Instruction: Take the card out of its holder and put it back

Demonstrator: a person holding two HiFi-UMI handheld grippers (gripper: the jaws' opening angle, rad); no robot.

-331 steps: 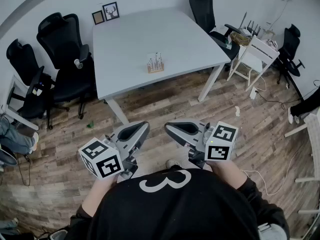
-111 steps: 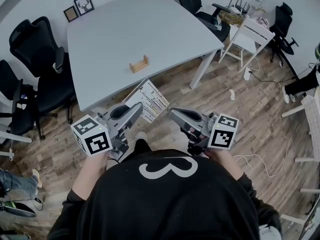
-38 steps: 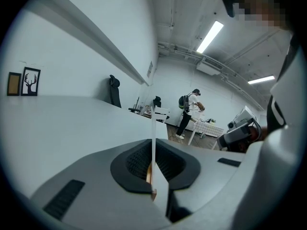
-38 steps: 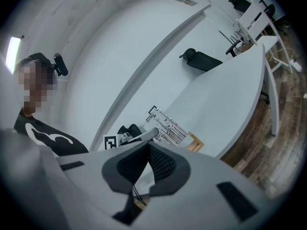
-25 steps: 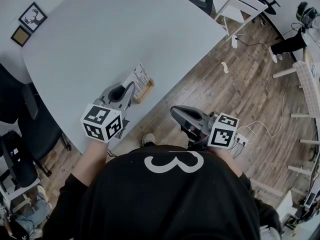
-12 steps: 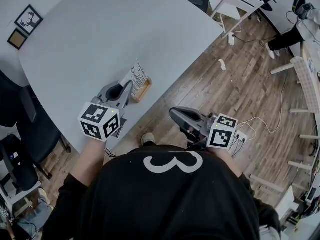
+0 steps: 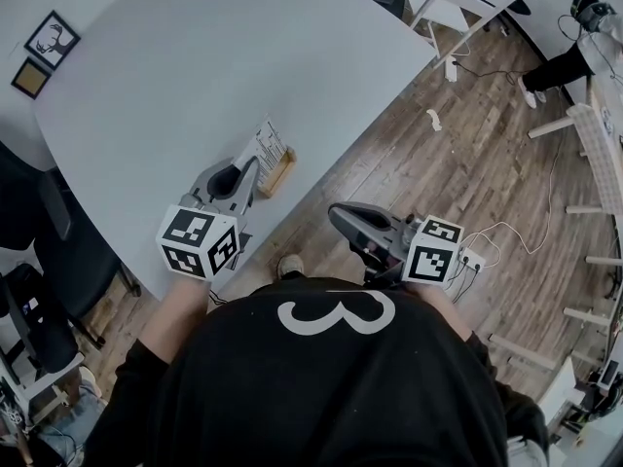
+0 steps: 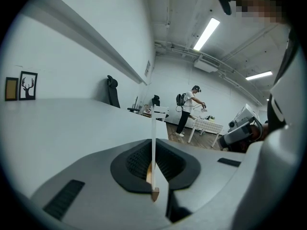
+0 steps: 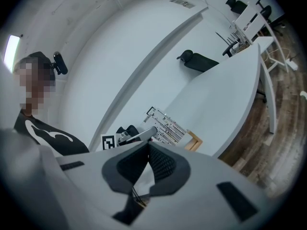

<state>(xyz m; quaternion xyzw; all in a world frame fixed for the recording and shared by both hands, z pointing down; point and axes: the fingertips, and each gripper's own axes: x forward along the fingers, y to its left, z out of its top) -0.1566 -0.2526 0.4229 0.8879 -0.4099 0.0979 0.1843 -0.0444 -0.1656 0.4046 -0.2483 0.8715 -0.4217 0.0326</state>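
Here the left claw point(image 7: 251, 167) is pinched shut on the near edge of the white printed card point(image 7: 266, 147), which stands edge-on to it in the light wooden slotted holder point(image 7: 280, 173) at the grey desk's point(image 7: 195, 66) rim. Right of the holder, the right claw point(image 9: 147, 145) hangs closed and empty.

white 3 point(image 7: 326, 317) on black shirt point(image 7: 331, 397), card point(image 7: 265, 148) print illegible
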